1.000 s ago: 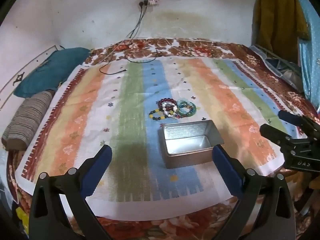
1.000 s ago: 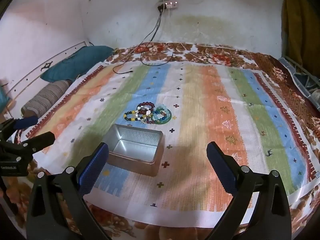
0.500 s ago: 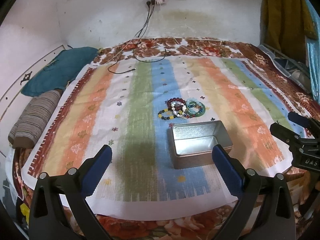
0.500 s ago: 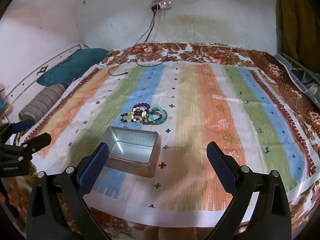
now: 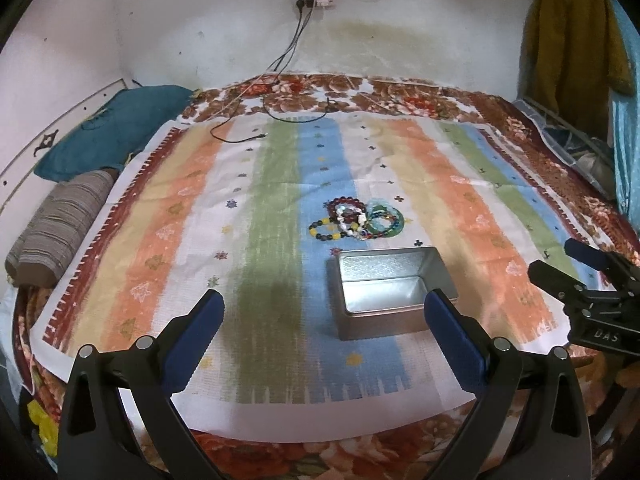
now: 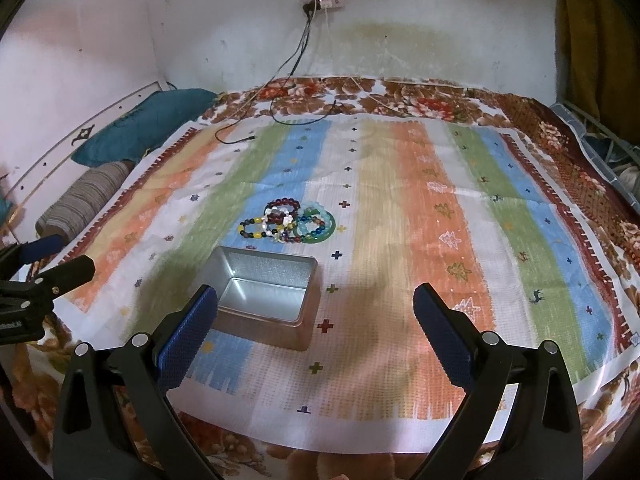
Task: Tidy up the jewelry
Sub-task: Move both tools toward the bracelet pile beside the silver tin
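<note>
A striped cloth (image 5: 280, 184) covers the bed (image 5: 400, 96). On it sits an open metal tin (image 5: 390, 294), empty, its long axis running left to right. Just beyond it lies a pile of beaded bracelets (image 5: 358, 220), apart from the tin. The left tool (image 5: 324, 332) and right tool (image 6: 316, 320) hover nearside, both spread wide, holding nothing.
</note>
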### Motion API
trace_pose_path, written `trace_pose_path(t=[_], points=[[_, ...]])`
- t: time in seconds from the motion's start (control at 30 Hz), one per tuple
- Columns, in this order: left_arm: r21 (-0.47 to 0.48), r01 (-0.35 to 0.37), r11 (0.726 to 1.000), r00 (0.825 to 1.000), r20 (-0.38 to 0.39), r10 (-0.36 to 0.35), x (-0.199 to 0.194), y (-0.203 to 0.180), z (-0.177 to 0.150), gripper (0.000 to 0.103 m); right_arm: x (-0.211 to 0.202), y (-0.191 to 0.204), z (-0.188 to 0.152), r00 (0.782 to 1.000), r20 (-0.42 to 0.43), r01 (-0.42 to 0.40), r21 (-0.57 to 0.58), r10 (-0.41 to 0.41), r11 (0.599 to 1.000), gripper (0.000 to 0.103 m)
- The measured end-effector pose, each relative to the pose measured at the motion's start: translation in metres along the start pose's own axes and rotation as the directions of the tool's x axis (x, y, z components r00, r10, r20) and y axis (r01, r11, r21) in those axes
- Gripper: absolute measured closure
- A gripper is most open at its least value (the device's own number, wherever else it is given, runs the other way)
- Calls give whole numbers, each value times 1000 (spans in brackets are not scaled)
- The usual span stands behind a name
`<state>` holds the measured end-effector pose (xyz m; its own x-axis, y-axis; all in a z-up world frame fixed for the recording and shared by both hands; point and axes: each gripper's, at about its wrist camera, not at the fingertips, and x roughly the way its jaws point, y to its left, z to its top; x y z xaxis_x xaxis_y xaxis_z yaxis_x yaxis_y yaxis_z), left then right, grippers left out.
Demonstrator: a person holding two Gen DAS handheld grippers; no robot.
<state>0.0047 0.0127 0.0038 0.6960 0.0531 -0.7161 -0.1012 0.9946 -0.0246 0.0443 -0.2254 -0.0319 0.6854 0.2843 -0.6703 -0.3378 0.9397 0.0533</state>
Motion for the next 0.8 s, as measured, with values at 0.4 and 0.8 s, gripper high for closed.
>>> trace_pose_path(t=[0.4,0.8], points=[[3,-13,1000,999,-44,13,19,1,14,6,14,2,6,999,-46,-21,-9,21,1000,4],[-13,-13,1000,998,-62,12,31,3,31,6,29,-2,21,998,-68,11,-28,-12,1000,4]])
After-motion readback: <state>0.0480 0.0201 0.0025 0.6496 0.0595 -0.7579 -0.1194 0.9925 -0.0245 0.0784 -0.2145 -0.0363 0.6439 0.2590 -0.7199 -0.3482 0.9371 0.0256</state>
